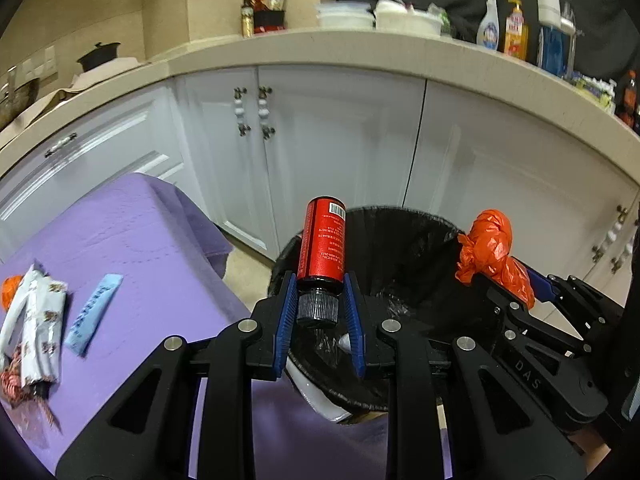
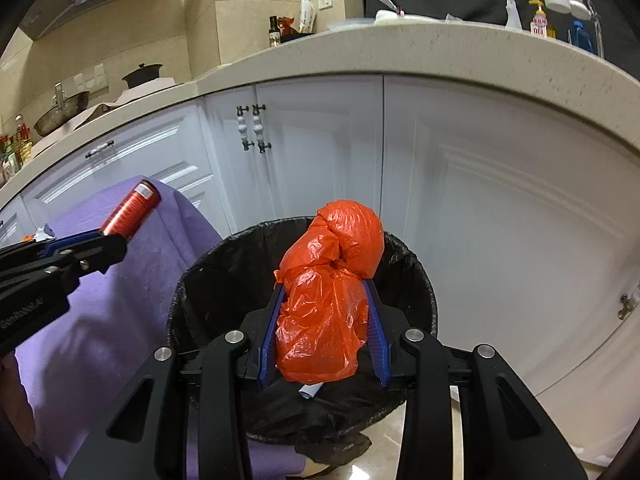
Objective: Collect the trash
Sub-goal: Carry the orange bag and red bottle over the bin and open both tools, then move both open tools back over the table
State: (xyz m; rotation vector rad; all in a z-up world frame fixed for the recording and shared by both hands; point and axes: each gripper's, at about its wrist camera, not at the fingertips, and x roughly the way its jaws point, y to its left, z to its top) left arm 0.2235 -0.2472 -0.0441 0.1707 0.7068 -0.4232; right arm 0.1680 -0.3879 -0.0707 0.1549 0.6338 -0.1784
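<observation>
Left of the trash bin [image 1: 400, 232], a surface [image 1: 120, 232] draped in a soft purple cloth is carrying three loose items. One is a crumpled white printed wrapper [image 1: 36, 320]. One is a flat, oblong light-blue packet [image 1: 94, 312]. One is an orange scrap [image 1: 10, 290], cut off by the edge of the view.

At the bin's left rim, the left tongs [image 1: 319, 280] are standing narrow and gripping one red bottle [image 1: 322, 240] by its ribbed black cap. The bottle is cylindrical, with a glossy printed label and a barcode, and its base is pointing away from the tongs. It is hanging over the bin's left edge, not yet inside.

The bin is round and lined with one wrinkled black plastic bag. Its mouth is lying open with nothing covering it.

Over the bin's opening, the right tongs [image 2: 325, 286] are standing at a middling width with one orange bag [image 2: 328, 292] between them. The blue ribbed pads are lying against both of its sides. The bag is thin, crinkled plastic, bunched into two lumps, and it is sitting above the liner rather than in it.

Behind the bin, white panelled cabinet doors [image 1: 340, 140] are closing off the far side. A pale speckled counter with bottles and containers is running above them.
</observation>
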